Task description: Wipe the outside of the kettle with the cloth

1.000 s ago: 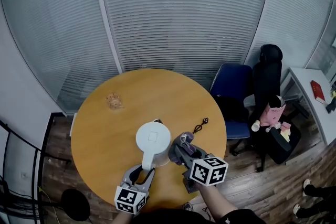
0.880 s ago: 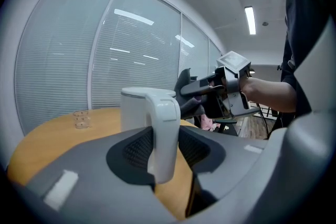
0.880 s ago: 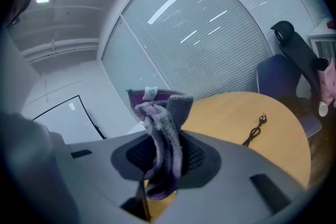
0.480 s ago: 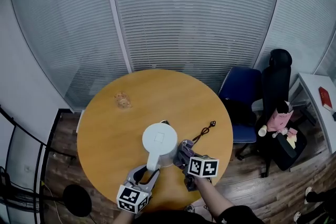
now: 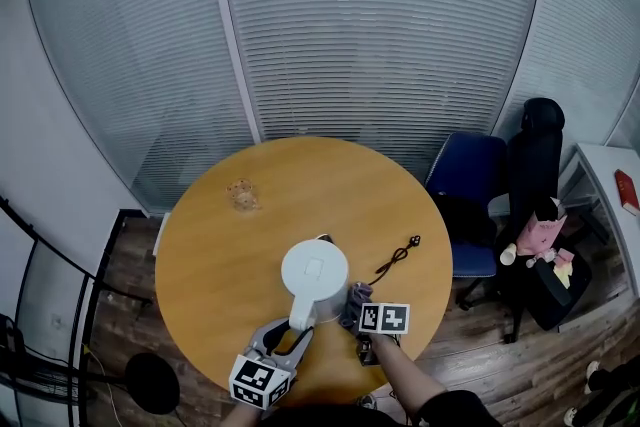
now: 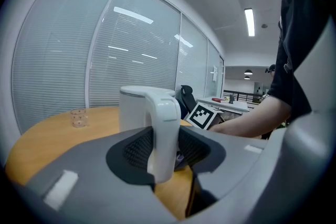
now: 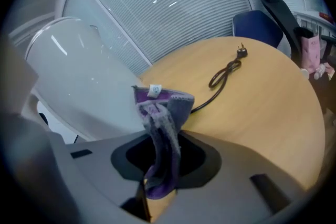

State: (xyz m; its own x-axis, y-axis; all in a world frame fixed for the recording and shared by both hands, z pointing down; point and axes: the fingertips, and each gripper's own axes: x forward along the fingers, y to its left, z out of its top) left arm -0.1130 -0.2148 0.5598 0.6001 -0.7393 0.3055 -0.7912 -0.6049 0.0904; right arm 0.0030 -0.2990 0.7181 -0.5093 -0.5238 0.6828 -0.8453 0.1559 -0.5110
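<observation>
The white kettle stands on the round wooden table, its handle turned toward me. My left gripper is shut on that handle, and the kettle body rises just beyond the jaws. A purple cloth hangs bunched from my right gripper, which is shut on it. That gripper sits low at the kettle's right side, the cloth close against the kettle wall; I cannot tell whether they touch.
A black power cord lies on the table right of the kettle, also seen as the cord. A small glass stands at the far left. A blue chair, a black chair and a pink toy are off the table's right edge.
My right gripper has come down with the cloth, from above the kettle's right shoulder to low beside its wall. The left gripper has kept its hold on the handle.
</observation>
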